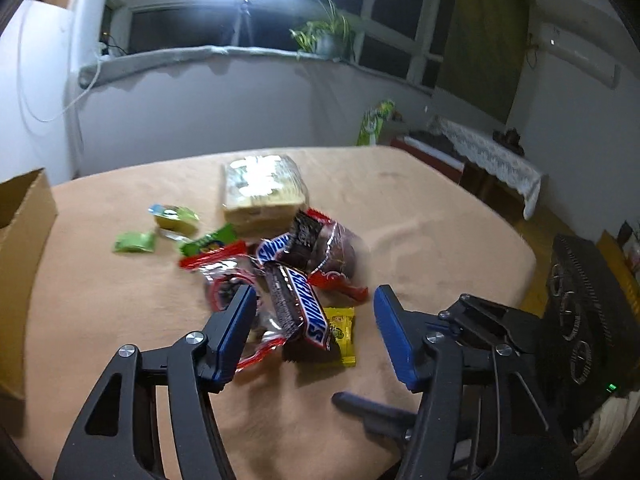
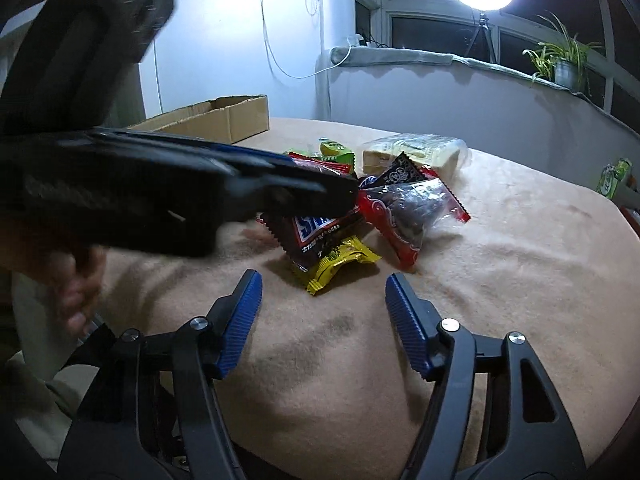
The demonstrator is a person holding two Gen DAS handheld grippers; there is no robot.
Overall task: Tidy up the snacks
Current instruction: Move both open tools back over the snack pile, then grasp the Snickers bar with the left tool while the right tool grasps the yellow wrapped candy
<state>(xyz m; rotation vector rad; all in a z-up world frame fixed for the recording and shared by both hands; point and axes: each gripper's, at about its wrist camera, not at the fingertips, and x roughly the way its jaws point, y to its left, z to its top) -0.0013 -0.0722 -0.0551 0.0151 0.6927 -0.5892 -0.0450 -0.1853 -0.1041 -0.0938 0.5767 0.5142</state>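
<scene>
- Snickers bar lies on top of the snack heap in the middle of the tan blanket, straight ahead of the left gripper, whose blue pads stand partly apart with nothing pressed between them; the bar sits in the gap beyond the tips.
- Best, I judge, to square the left jaws across the bar's narrow width before squeezing, since the red-edged clear bag lies under and beside it and the left pad overlaps that bag in this view.
- Yellow candy packet touches the bar's near end; a shallow grip could catch both.
- Right gripper hovers empty, jaws partly open, near that same yellow packet, a fair next pick.
- Cardboard box at the blanket's far left edge looks like the destination; the two tools are close, so move one at a time.
</scene>
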